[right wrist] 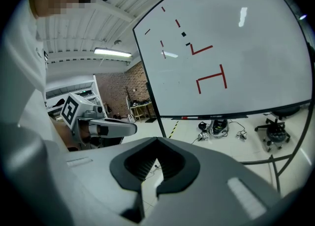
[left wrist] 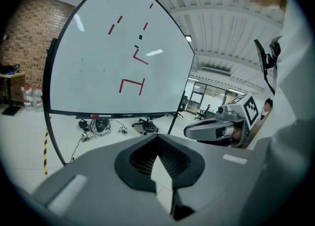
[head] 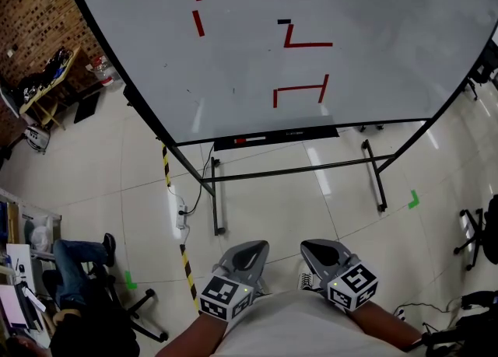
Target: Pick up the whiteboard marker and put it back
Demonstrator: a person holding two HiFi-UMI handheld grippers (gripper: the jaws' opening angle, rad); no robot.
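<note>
As marker [head: 241, 140] lies on tray [head: 305, 134], tiled floor [head: 311, 200], brick wall [head: 35, 5]

Seems to be a lab-like workshop room, judged from: a large white whiteboard on a black metal stand [head: 373, 13], a glossy pale tiled floor [head: 311, 215] with yellow-and-black hazard tape [head: 187, 260], a red brick wall [head: 31, 13], a cluttered wooden table [head: 48, 83] and a black rolling office chair [right wrist: 273, 130].
</note>
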